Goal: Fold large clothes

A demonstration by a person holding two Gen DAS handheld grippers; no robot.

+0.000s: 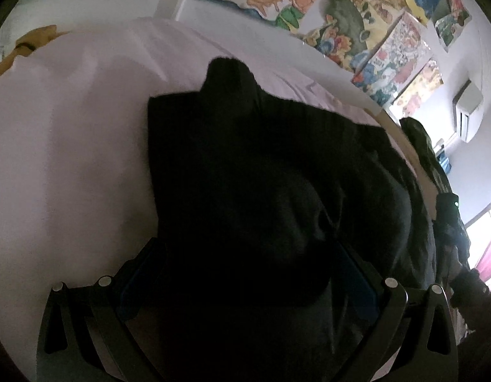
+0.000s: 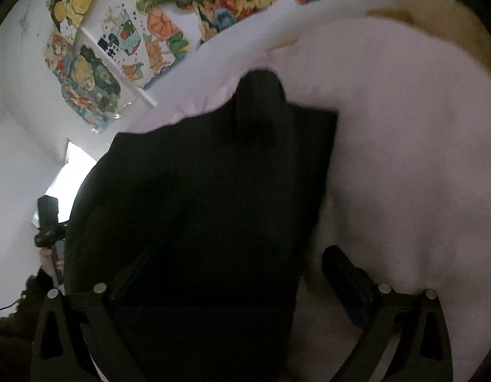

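Note:
A large black garment (image 1: 261, 175) lies on a pale pink bed sheet (image 1: 70, 159), with a narrow part sticking out at its far end. In the left wrist view my left gripper (image 1: 248, 273) stands wide open with the near edge of the garment bunched between its fingers (image 1: 140, 280). In the right wrist view the same garment (image 2: 213, 184) covers the left half; my right gripper (image 2: 242, 273) is open, its left finger hidden by the cloth and its right finger (image 2: 344, 277) over the bare sheet (image 2: 404, 175).
Colourful posters (image 1: 357, 16) cover the white wall beyond the bed. An air conditioner (image 1: 468, 111) hangs at the right. A wooden bed edge (image 1: 401, 137) runs along the garment's right side. The other gripper (image 2: 49, 222) shows at the left of the right wrist view.

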